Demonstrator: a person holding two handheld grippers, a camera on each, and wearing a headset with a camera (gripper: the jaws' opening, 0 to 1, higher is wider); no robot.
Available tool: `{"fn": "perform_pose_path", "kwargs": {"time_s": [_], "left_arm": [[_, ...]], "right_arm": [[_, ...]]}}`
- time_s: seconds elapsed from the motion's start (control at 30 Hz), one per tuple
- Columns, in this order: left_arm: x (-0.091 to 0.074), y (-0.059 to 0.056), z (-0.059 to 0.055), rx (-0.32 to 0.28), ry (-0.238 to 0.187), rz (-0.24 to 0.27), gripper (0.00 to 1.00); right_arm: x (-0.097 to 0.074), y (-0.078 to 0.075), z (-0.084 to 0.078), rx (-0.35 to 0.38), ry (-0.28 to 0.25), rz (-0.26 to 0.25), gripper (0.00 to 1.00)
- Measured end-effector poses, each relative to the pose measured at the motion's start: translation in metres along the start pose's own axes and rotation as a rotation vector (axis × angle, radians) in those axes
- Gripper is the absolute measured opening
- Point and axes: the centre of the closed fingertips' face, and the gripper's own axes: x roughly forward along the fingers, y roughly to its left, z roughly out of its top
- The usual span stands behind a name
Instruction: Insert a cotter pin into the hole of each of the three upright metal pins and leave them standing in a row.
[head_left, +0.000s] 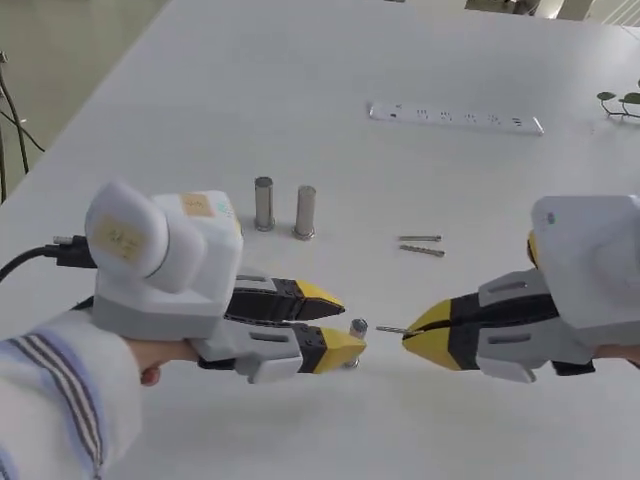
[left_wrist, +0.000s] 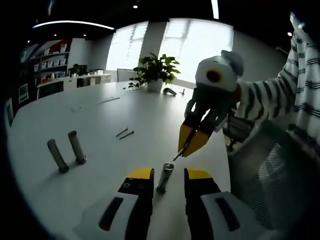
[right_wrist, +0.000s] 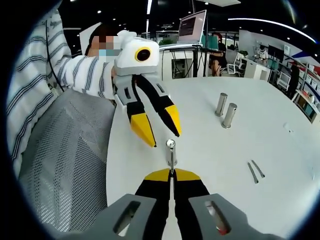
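The right gripper (head_left: 410, 335) pinches a cotter pin (head_left: 390, 329) at the near pin (head_left: 357, 327). The left gripper (head_left: 350, 320) gapes wide around it. No pin looks done yet.

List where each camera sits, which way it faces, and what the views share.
Head view: on the person's head, looking down at the table; left gripper, right gripper and a striped sleeve show.
Left gripper view: on the left gripper, looking along its open jaws at the metal pin and the right gripper.
Right gripper view: on the right gripper, looking past its cotter pin at the left gripper.
Shared: the metal pin.
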Motion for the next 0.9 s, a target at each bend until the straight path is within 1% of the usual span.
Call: {"fn": "perform_pose_path", "kwargs": {"time_s": [0.1,0.17,0.2,0.37,0.47,0.53,0.57,0.7,0.83,0.9], "left_arm": [[0.0015,-0.0017,-0.0003,0.002,0.004,-0.008,0.21],[0.0029,-0.0016,0.0017,-0.013,-0.005,-0.012,0.23],[0.0033,-0.0022,0.0028,-0.010,-0.009,-0.016,0.23],[0.0051,-0.0017,0.0071,0.002,-0.020,-0.017,0.16],[0.0062,-0.0014,0.0084,0.009,-0.022,-0.016,0.16],[0.0066,-0.0023,0.0082,0.022,-0.016,-0.021,0.15],[0.0071,-0.0024,0.0077,0.038,-0.009,-0.020,0.14],[0.0086,-0.0024,0.0068,0.062,0.005,-0.021,0.10],[0.0100,-0.0033,0.0047,0.067,0.020,-0.032,0.09],[0.0106,-0.0023,0.0036,0.076,0.029,-0.030,0.08]], "right_arm": [[0.0018,0.0007,-0.0001,-0.002,-0.001,-0.001,0.00],[0.0029,0.0004,0.0000,-0.009,0.002,-0.004,0.00],[0.0033,0.0003,0.0003,-0.010,0.002,-0.002,0.00],[0.0042,-0.0011,0.0021,-0.009,-0.004,0.000,0.00],[0.0049,-0.0008,0.0019,-0.006,-0.003,0.007,0.00],[0.0054,-0.0010,0.0017,-0.004,-0.003,0.007,0.00],[0.0057,-0.0010,0.0019,-0.004,-0.005,0.007,0.00],[0.0063,-0.0009,0.0026,-0.003,-0.009,0.009,0.00],[0.0069,-0.0014,0.0032,0.000,-0.011,0.011,0.00],[0.0073,-0.0018,0.0032,0.001,-0.010,0.012,0.00]]}}
